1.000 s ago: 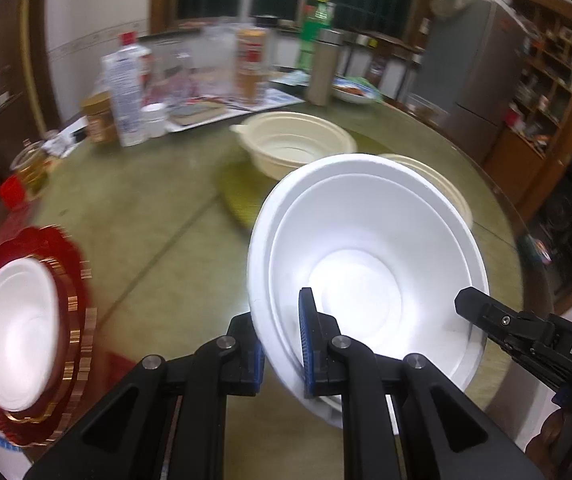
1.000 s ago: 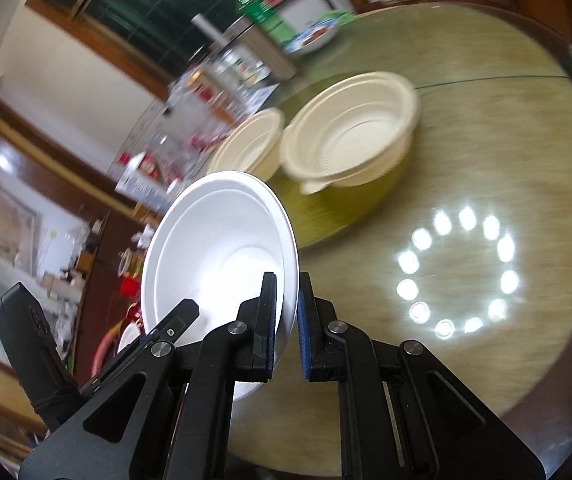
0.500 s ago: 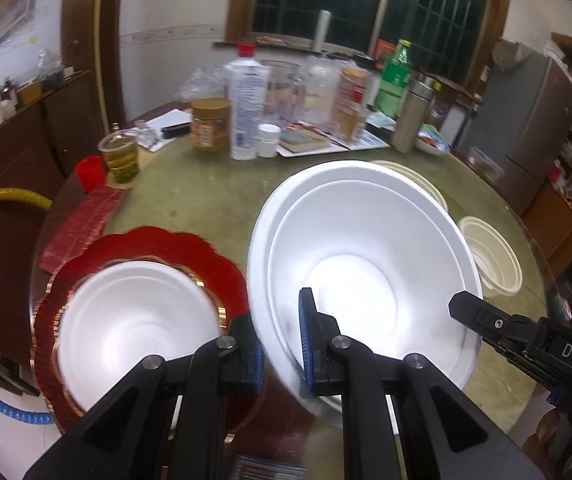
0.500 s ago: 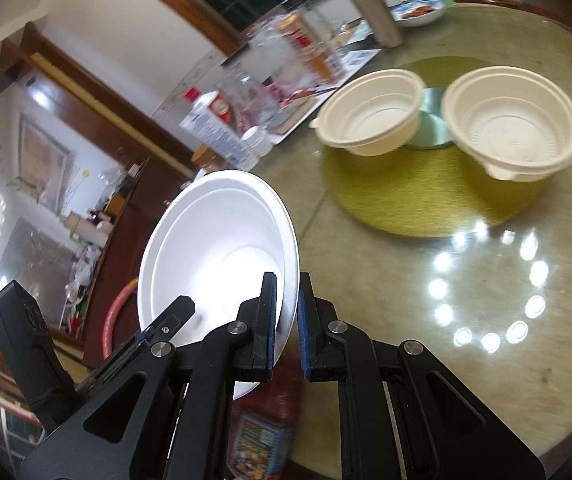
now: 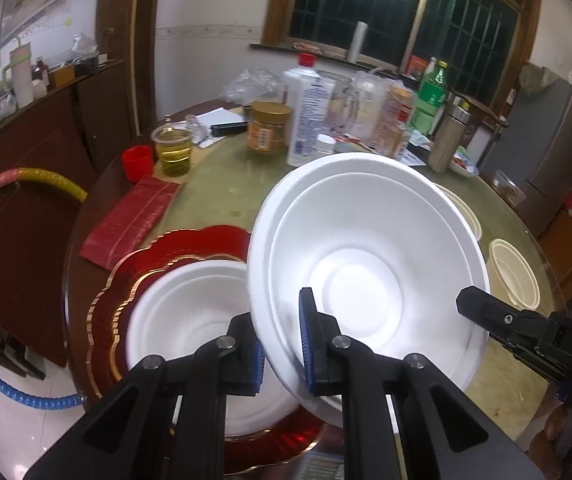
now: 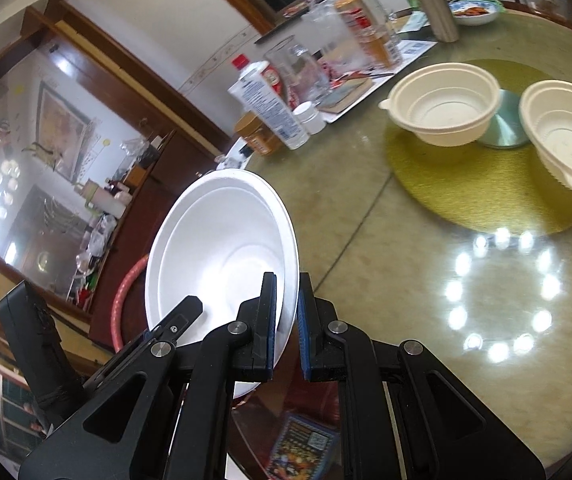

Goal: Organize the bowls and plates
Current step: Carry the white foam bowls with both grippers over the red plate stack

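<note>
Both grippers hold one white foam bowl (image 5: 366, 264) by its rim, above the table. My left gripper (image 5: 282, 344) is shut on its near rim. My right gripper (image 6: 286, 320) is shut on the other side of the rim; the bowl (image 6: 222, 248) shows tilted in the right wrist view. Below and left of the held bowl, a second white bowl (image 5: 186, 320) sits on a red scalloped plate with gold trim (image 5: 126, 280). Two cream plastic bowls (image 6: 442, 104) (image 6: 566, 136) stand on a gold mat (image 6: 466, 196) further along the table.
The round green glass-topped table (image 6: 366, 240) carries bottles, jars and a pitcher at its far side (image 5: 310, 108), a steel flask (image 5: 446, 136), a red cup (image 5: 138, 162), a cup of yellow liquid (image 5: 174, 148) and a red packet (image 5: 134, 216). A hoop (image 5: 26, 180) leans at left.
Both grippers have carried the white bowl leftward, away from the cream bowls. It now hangs beside and partly over the white bowl on the red plate.
</note>
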Demonstrator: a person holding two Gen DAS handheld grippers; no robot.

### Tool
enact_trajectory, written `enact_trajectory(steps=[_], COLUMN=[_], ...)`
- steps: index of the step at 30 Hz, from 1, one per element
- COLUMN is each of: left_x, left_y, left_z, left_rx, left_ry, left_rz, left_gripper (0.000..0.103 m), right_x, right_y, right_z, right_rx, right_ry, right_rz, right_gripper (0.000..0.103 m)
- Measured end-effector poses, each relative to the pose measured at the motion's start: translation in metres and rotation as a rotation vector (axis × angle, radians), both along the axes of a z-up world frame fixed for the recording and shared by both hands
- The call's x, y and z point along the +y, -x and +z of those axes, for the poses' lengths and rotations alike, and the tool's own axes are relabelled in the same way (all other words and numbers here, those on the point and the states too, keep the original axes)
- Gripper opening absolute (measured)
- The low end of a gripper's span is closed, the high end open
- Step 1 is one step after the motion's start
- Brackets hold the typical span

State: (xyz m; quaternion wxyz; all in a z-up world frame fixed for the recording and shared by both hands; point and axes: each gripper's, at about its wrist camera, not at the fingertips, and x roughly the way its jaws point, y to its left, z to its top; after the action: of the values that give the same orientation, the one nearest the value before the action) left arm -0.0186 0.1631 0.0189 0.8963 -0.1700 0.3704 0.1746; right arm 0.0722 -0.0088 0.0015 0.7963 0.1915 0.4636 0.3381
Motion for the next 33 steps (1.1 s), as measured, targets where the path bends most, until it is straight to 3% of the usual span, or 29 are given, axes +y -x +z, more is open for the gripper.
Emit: enact_trajectory(steps=[13, 33], left_x=[0.032, 0.048], left_y=[0.031, 0.058], left_z=[0.000, -0.008], left_rx=[-0.011, 0.006], left_ry=[0.000, -0.034], left_rz=[0.086, 0.184], left_gripper=[0.013, 0.013], right_x=[0.050, 0.086], right_y=[0.009, 0.020], right_z=[-0.003, -0.014], right_rx=[0.010, 0.014], right_ry=[0.012, 0.010], right_rz=[0.105, 0.209], right_gripper=[0.010, 0.010])
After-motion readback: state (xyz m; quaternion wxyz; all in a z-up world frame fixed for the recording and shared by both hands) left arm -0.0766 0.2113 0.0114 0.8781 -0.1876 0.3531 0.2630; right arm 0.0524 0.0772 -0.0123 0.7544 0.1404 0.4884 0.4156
